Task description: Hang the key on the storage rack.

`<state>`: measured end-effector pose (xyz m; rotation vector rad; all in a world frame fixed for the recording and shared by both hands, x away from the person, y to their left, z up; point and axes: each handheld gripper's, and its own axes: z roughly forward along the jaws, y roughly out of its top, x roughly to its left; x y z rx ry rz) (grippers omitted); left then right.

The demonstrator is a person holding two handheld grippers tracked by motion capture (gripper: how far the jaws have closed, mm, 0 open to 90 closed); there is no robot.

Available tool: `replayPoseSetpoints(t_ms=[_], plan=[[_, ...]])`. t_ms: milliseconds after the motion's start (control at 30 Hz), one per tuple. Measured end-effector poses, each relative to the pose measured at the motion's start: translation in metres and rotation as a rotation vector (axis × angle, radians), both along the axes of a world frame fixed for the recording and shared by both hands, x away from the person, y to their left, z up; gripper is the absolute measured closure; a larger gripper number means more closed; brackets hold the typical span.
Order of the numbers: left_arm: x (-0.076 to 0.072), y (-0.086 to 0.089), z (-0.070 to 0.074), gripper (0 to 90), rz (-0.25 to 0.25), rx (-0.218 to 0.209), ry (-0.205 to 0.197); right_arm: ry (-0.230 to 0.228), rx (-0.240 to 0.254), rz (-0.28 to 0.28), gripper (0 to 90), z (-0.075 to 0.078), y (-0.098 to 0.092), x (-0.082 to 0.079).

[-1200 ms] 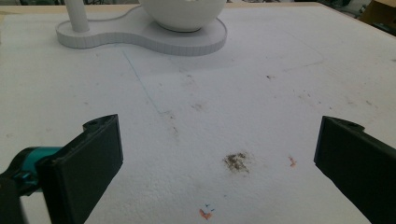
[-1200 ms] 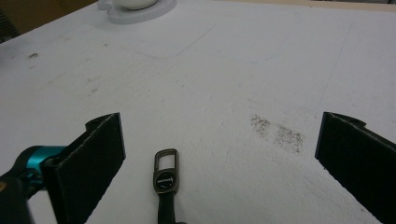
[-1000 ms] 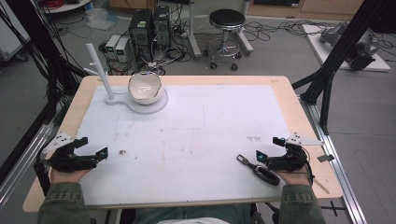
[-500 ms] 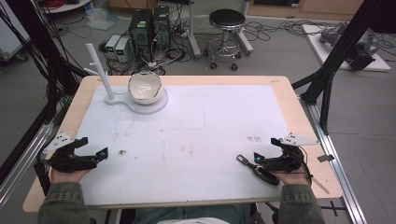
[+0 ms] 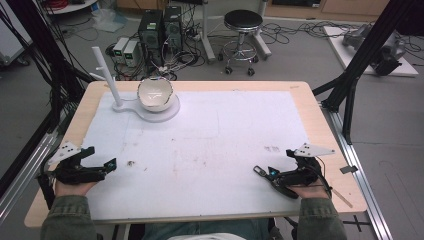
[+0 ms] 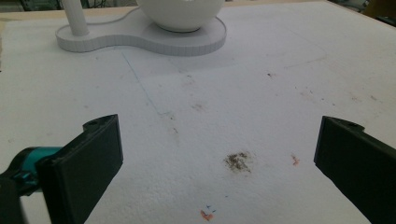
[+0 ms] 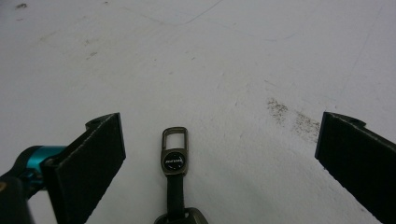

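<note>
Clearly spread wide, both jaws of the right gripper (image 7: 219,163), holding nothing. Lay flat between them, nearer the left jaw and touching neither: a dark key fob (image 7: 174,186) on the white mat (image 7: 224,60), its rectangular metal loop pointing away from the jaws, its round badge just behind the loop, its strap running back to the bottom edge. Ahead of the right jaw, a faint brownish smudge (image 7: 289,114) on the mat.

Equally wide and empty, the jaws of the left gripper (image 6: 217,163). Between them, slightly nearer the right jaw, a dark speck-like stain (image 6: 238,161); closer to the jaw roots, a small orange mark (image 6: 205,214). Well ahead of the jaws, a white bowl (image 6: 180,14) seated on a flat white base (image 6: 187,42), with an upright white post (image 6: 74,16) on the same base beyond the left jaw.

From the high view: left gripper (image 5: 97,167) and right gripper (image 5: 267,175) low over the near corners of the table (image 5: 320,120), well apart, each in a hand, key fob (image 5: 260,171) at the right jaw tips.
</note>
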<state>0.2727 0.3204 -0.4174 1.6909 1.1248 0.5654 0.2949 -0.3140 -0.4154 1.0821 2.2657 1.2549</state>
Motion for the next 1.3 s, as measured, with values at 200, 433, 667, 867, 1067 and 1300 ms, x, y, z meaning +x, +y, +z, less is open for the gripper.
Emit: replayPoseSetpoints(t_ms=[200, 433, 667, 867, 1067, 1300], plan=[[0.001, -0.001, -0.001, 1.7, -0.011, 0.006, 0.004, 0.045, -0.029, 0.034, 0.6, -0.001, 0.006, 0.001], [0.001, -0.002, -0.002, 1.7, -0.015, 0.018, 0.01, 0.127, -0.142, 0.086, 0.9, -0.009, 0.018, 0.003], [0.001, -0.002, -0.002, 1.7, -0.006, 0.025, 0.007, 0.182, -0.239, 0.128, 12.6, -0.007, 0.028, 0.003], [0.002, -0.003, -0.002, 1.7, -0.006, 0.037, 0.011, 0.242, -0.263, 0.144, 26.5, -0.009, 0.031, 0.005], [0.002, -0.004, -0.003, 1.7, -0.004, 0.048, 0.01, 0.265, -0.279, 0.116, 38.9, -0.004, 0.03, 0.005], [0.002, -0.004, -0.003, 1.7, -0.004, 0.051, 0.013, 0.332, -0.339, 0.137, 49.2, -0.004, 0.034, 0.008]])
